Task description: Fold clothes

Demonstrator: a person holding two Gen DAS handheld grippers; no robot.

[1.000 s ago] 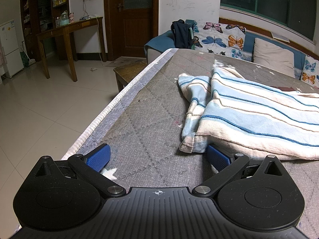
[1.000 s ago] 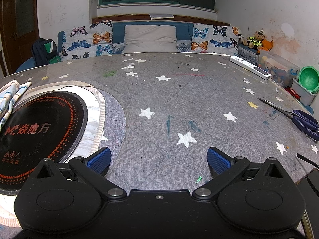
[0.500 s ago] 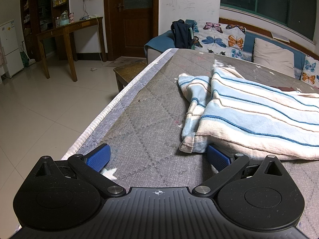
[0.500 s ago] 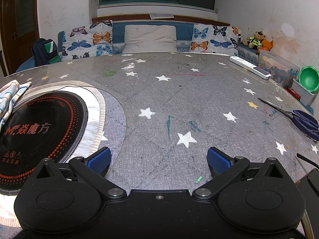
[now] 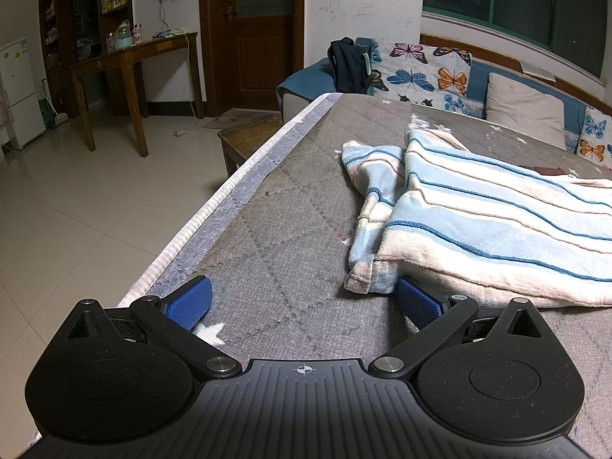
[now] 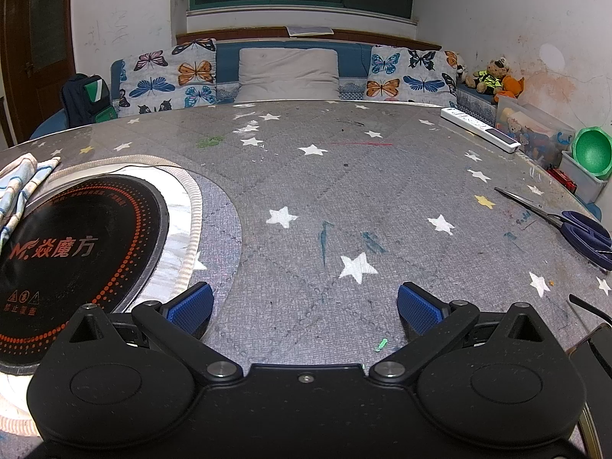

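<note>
- Garment (image 5: pixel 497 225), striped, lies at right of the left view, its near hem touching the left gripper's (image 5: pixel 304 302) right pad; jaws apart, likely poised to pinch.
- Right gripper (image 6: pixel 304 306), jaws apart, rests over bare table (image 6: pixel 344 191), empty, scissors (image 6: pixel 566 222) at right.

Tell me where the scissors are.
In the right wrist view, the scissors lie at the table's far right edge, ahead-right of the open right claw, below the green bowl.
</note>
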